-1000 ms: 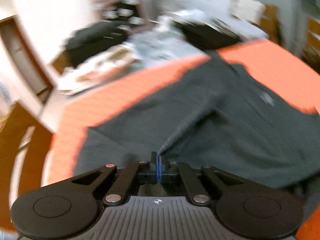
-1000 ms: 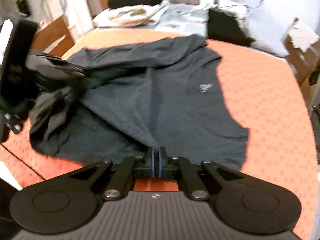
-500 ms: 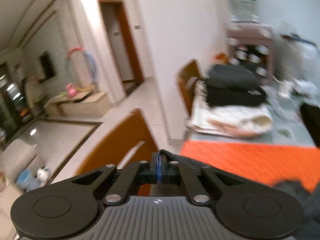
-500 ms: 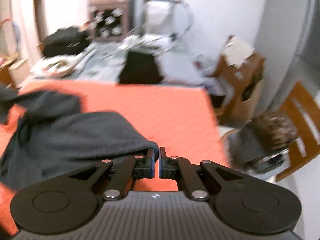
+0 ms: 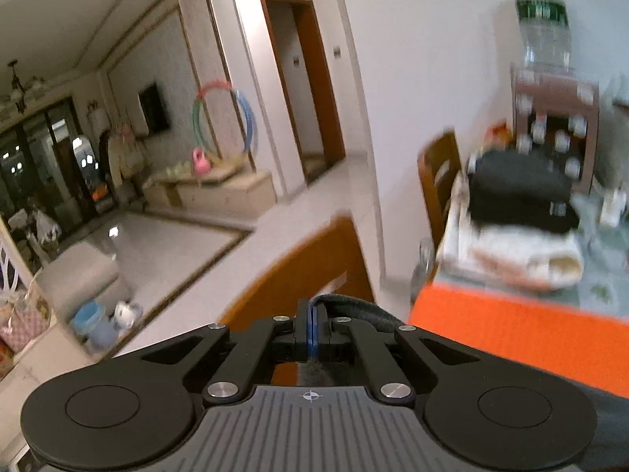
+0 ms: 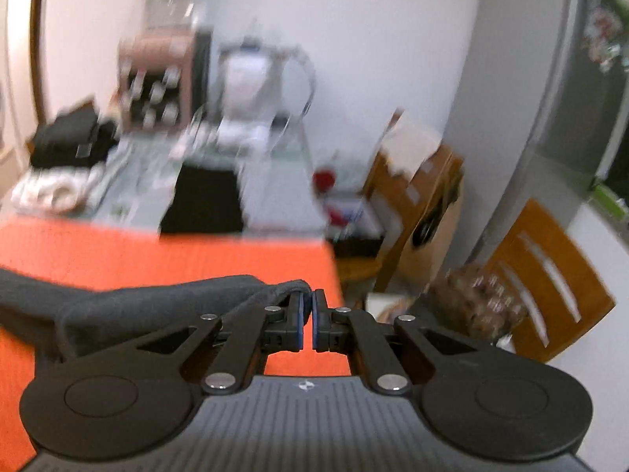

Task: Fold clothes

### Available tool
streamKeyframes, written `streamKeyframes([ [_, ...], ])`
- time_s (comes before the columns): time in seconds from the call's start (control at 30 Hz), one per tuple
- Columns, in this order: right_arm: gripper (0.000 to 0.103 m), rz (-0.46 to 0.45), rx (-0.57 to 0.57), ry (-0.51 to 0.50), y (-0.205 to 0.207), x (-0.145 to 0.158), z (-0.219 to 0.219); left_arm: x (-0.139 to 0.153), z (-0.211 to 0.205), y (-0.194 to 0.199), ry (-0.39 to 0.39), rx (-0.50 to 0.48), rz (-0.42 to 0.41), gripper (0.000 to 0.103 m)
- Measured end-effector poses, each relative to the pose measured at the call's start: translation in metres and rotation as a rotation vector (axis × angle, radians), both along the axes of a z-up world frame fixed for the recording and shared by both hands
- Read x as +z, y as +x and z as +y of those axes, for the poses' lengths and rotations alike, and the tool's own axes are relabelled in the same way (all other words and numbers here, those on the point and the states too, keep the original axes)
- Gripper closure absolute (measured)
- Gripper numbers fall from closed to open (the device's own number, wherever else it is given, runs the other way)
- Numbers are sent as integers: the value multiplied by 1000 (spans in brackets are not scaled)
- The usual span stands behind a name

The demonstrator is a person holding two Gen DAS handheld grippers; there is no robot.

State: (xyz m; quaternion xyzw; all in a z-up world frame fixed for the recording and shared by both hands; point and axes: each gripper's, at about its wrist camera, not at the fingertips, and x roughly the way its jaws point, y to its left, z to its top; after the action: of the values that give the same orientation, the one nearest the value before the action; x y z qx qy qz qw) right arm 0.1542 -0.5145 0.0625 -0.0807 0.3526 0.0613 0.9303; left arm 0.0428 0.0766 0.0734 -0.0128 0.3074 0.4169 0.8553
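The desk (image 6: 165,251) wears an orange, finely textured cover, matte and flat, and both claws are raised above it with their cameras looking out across the room. The dark grey T-shirt (image 6: 129,303), a soft knit that sags in loose rolls, hangs between them over the cover: in the right wrist view it trails leftward from the right claw (image 6: 308,310), and in the left wrist view a hemmed edge curls out of the left claw (image 5: 310,324). The left claw is pinched tight on that hem, its blue pads pressed together. The right claw stands narrow, a thin gap showing between its pads, with cloth bunched against the left pad only; whether it truly grips the fabric I cannot tell. That is the main risk: limp knit can slide out of a shallow pinch if the claws pull apart too hard, dropping one corner and leaving the shirt crumpled. A quick swing could also drag it off the desk edge toward the wooden chair (image 5: 314,271).
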Motion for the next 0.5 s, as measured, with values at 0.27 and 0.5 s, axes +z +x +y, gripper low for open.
streamKeyframes([
  [0.27, 98, 324, 22, -11, -36, -99, 1, -78, -11, -28, -82, 15, 214, 99],
  [0.5, 86, 448, 36, -1, -67, -121, -10, -106, -27, -50, -134, -31, 270, 78],
])
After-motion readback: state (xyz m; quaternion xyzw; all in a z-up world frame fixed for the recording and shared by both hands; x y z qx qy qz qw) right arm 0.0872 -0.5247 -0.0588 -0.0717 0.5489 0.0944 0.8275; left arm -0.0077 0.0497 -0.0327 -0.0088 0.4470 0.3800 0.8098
